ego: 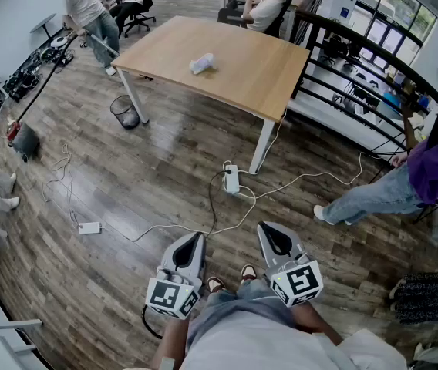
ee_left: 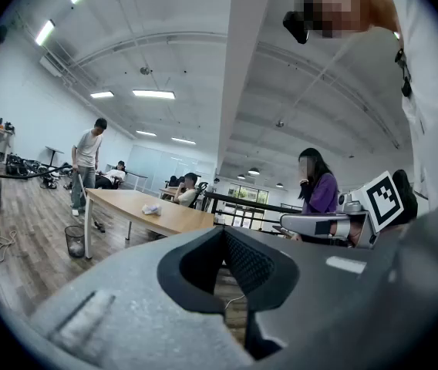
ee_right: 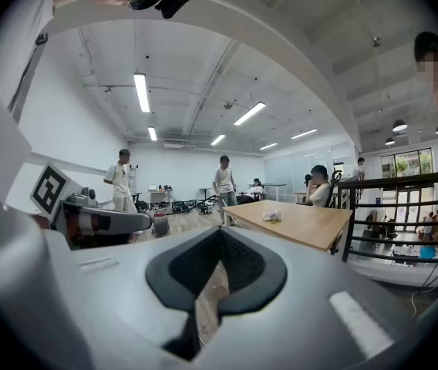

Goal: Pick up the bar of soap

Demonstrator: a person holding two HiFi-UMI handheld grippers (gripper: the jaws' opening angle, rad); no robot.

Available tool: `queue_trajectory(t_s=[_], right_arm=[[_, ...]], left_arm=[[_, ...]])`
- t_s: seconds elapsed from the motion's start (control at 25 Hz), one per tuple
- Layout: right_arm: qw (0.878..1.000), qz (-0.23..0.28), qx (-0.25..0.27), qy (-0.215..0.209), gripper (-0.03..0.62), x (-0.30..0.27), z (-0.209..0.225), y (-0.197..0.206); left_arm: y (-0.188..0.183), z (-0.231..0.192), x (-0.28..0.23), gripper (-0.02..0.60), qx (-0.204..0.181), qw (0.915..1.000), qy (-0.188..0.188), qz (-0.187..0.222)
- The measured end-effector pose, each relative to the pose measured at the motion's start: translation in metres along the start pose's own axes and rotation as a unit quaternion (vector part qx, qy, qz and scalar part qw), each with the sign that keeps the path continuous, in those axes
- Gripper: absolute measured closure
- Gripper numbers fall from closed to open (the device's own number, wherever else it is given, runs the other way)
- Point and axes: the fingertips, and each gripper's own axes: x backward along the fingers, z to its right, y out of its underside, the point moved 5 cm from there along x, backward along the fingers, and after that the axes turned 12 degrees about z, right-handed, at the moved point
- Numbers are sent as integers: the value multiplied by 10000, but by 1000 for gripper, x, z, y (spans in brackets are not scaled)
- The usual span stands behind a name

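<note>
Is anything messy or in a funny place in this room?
Yes. A power strip and loose white cables sprawl across the floor beside the table, where someone might trip. A small white bundle, maybe the soap, lies alone on the table.

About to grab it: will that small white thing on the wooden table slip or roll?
The soap looks crinkly, perhaps wrapped, so it may slide in a grip. It lies low on the table, so rolling seems unlikely.
</note>
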Motion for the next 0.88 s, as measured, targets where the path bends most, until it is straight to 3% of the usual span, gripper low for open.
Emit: queue_trajectory(t_s=[0.56, 0.88], right_arm=[[9999, 55, 101, -19, 592, -13, -40, -5], [9999, 46, -105, -28, 591, -19, -39, 0]], left_arm=[[-11, -22, 17, 580, -30, 10000, 86, 14], [-7, -33, 15, 578, -93, 10000, 17, -3]])
